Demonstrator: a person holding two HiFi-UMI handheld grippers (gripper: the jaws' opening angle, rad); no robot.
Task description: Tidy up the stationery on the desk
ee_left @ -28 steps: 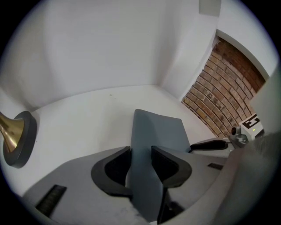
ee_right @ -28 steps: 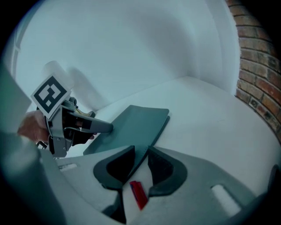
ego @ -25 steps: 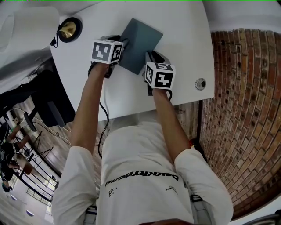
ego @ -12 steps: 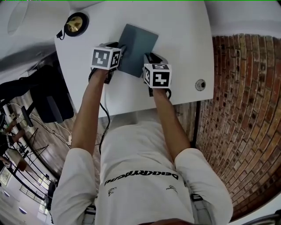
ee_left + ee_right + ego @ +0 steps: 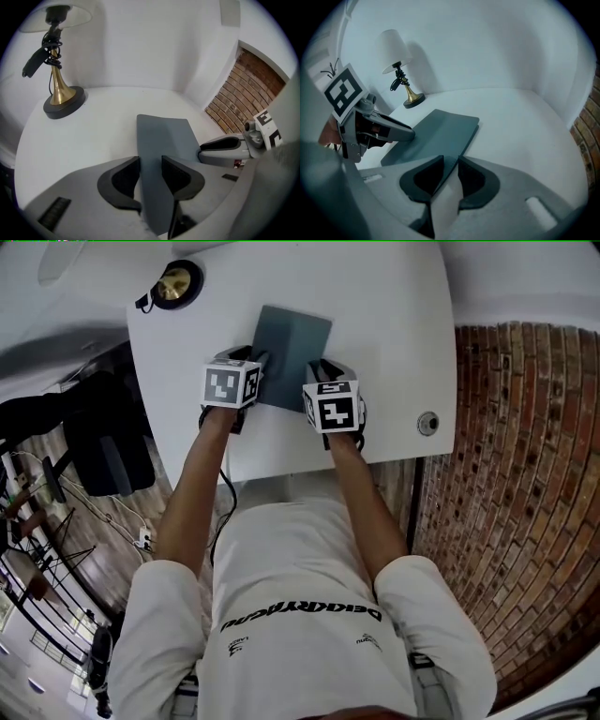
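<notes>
- My tabletop (image 5: 394, 324) is plain white, and its near right corner is rounded.
- A lamp (image 5: 175, 284) with a dark round base and a brass stem stands at the far left corner.
- A grey notebook (image 5: 292, 338) lies closed about the middle, slightly askew to the edges.
- A small round metal fitting (image 5: 428, 422) sits near the near right corner.

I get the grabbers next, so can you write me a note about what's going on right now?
Left gripper: shut on the near-left edge of the grey book.
Right gripper: shut on the book's near-right corner. Its jaws have just loosened slightly, with the book between them.
Things: the book is low at the white desk, and I can't tell if it touches. The lamp stands at the far-left corner.
Done: both grippers have the book.
Left: probably set it down neatly, then let go. No other stationery is in view.
</notes>
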